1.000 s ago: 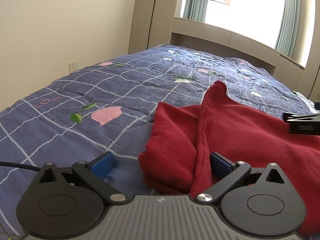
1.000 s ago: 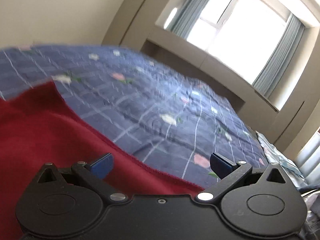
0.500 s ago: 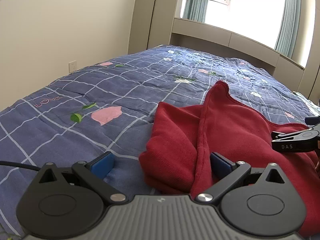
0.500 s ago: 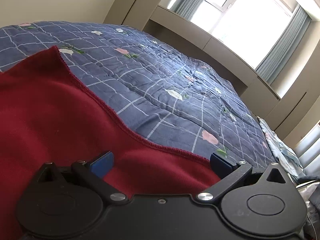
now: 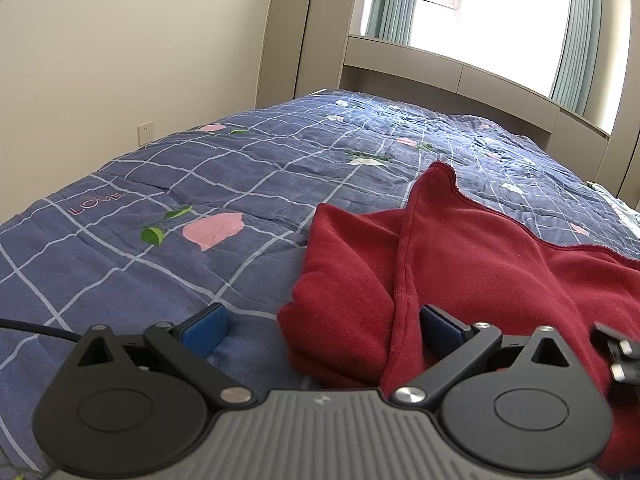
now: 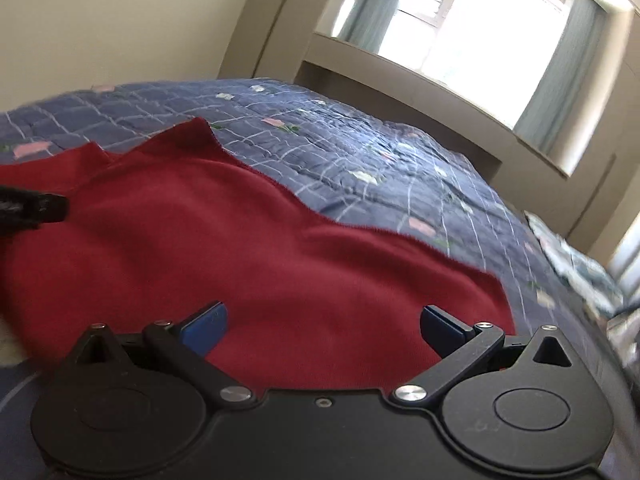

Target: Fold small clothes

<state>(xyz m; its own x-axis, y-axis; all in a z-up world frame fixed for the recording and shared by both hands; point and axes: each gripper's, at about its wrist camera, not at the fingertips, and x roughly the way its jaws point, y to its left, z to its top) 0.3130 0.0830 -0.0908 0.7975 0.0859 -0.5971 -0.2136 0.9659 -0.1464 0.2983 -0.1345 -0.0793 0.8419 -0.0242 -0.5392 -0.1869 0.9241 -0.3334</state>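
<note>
**Right gripper swung back over the red garment**

Since 0.5 s ago the right gripper has been drawn back and turned left: much more red cloth is now seen ahead of its jaws, and the view is blurred by motion. In the left wrist view it has dropped from mid-right to the lower right edge. The left gripper is barely shifted.

Both pairs of jaws are spread wide, nothing clamped. The red garment is spread on the blue checked quilt. Between the left jaws a bunched fold of it is seen, w/ a stitched hem running up from beside the right finger; the left finger is over bare quilt. Ahead of the right jaws flat cloth fills the gap, its edge & quilt beyond.
</note>
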